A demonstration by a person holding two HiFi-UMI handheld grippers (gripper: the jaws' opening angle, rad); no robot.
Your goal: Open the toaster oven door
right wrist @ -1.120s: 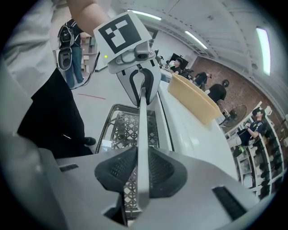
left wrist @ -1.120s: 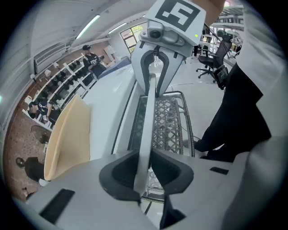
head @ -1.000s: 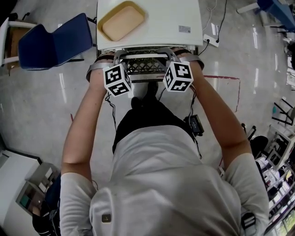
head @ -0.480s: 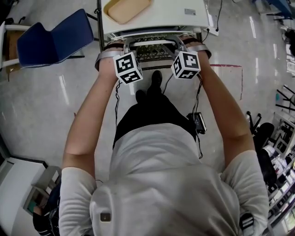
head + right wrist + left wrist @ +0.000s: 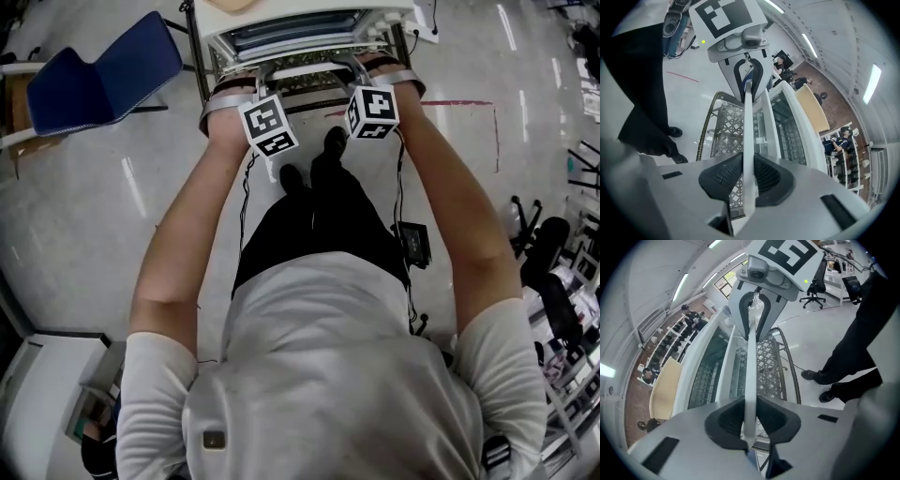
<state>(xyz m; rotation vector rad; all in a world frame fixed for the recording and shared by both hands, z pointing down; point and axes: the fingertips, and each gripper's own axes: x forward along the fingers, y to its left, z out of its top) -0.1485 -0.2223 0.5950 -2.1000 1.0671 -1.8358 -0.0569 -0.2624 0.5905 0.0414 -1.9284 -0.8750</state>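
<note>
The white toaster oven stands at the top of the head view, its glass door tilted toward me. Along the door's edge runs the white bar handle. My left gripper clamps the handle's left part, and my right gripper clamps its right part. In the left gripper view the handle runs between the dark pads of the left gripper. In the right gripper view the handle sits pinched in the right gripper. Both pairs of jaws are closing tighter on it.
A wire mesh rack lies below the door. A beige tray rests on the oven's top. A blue chair stands to the left, and my shoes are on the floor just under the grippers.
Both grippers stayed clamped on the handle. The oven slid to the top of the head view, the door's glass face now shows, and the tray has nearly left the picture.
</note>
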